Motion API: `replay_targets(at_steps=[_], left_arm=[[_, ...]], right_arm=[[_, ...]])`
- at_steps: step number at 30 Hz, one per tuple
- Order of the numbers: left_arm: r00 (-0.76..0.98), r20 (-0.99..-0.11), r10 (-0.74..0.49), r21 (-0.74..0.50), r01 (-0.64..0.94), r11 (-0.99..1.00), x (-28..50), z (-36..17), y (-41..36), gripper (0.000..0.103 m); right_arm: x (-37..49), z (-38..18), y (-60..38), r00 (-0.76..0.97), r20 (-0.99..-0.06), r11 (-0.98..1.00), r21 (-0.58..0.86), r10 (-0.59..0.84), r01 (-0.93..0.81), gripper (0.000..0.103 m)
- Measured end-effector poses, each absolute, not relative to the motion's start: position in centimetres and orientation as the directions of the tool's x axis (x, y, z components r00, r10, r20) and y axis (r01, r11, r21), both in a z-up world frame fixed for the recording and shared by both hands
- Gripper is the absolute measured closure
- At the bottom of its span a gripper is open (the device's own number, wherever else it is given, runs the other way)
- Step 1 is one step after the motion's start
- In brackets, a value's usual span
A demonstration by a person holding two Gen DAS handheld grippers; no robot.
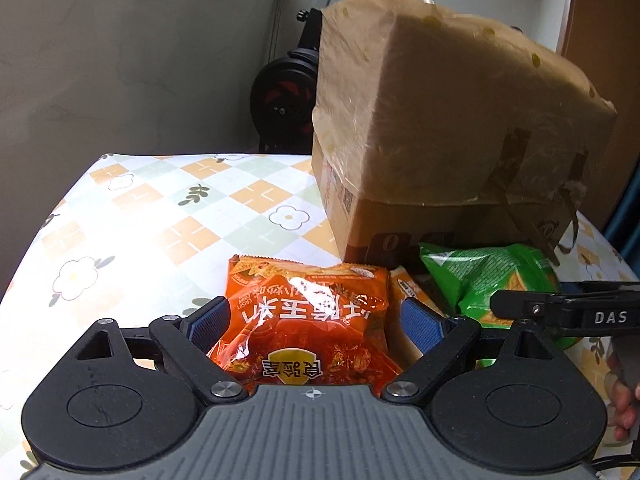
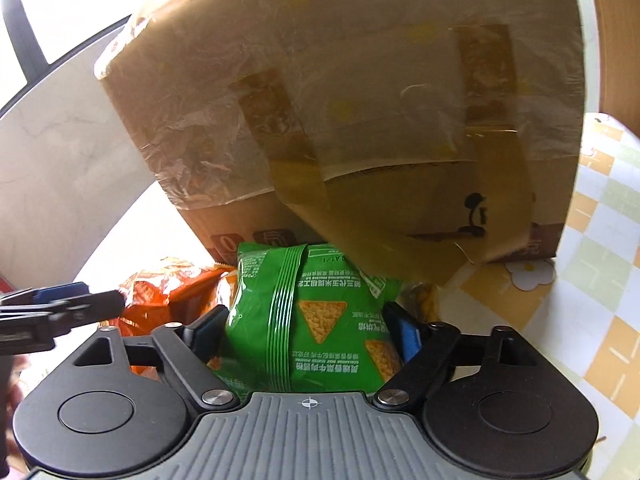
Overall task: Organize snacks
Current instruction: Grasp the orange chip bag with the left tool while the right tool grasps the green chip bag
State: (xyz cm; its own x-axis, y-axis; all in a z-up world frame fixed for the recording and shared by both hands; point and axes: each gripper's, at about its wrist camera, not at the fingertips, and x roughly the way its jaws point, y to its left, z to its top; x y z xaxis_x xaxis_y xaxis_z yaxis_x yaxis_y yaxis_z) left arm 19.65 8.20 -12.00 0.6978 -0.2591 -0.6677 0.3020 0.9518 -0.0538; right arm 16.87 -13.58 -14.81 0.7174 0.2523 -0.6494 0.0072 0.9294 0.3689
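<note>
Sorting barely begun: the left gripper (image 1: 316, 318) pinches an orange snack bag (image 1: 308, 312), the right gripper (image 2: 308, 334) a green snack bag (image 2: 308, 320) (jaws closed on both), beside the cardboard box (image 1: 440, 128) at the worktop's (image 1: 160, 216) far edge.

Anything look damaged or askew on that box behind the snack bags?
Yes. The cardboard box is capped by a crumpled brown paper-and-plastic cover that sits tilted and is stuck down with tape strips; one loose strip hangs over the green bag. The orange bag looks intact.
</note>
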Motion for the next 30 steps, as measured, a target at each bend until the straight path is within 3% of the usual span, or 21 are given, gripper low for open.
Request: replay_targets(at_steps=[17,19,20,21,30], left_arm=[[0.665,-0.696,-0.270,-0.121,0.261,0.958,21.5,-15.2,9.0,0.000],[0.681,-0.688,-0.249,-0.115,0.237,0.965,21.1,-15.2,9.0,0.004],[0.696,-0.674,-0.247,-0.114,0.232,0.966,20.8,-15.1,9.0,0.017],[0.709,-0.659,-0.252,-0.120,0.232,0.965,20.4,-14.8,9.0,0.024],[0.761,-0.610,-0.221,-0.178,0.140,0.974,15.9,-12.9,9.6,0.030]], right_arm=[[13.0,-15.7,-14.8,0.770,-0.595,0.932,0.363,0.230,0.002,0.027],[12.7,-15.7,-15.0,0.773,-0.589,0.930,0.367,0.234,-0.001,0.027],[12.6,-15.7,-15.1,0.774,-0.587,0.931,0.366,0.238,-0.009,0.027],[12.6,-15.7,-15.1,0.773,-0.586,0.932,0.363,0.244,-0.019,0.028],[11.7,-15.6,-15.9,0.770,-0.564,0.919,0.389,0.298,-0.070,0.031]])
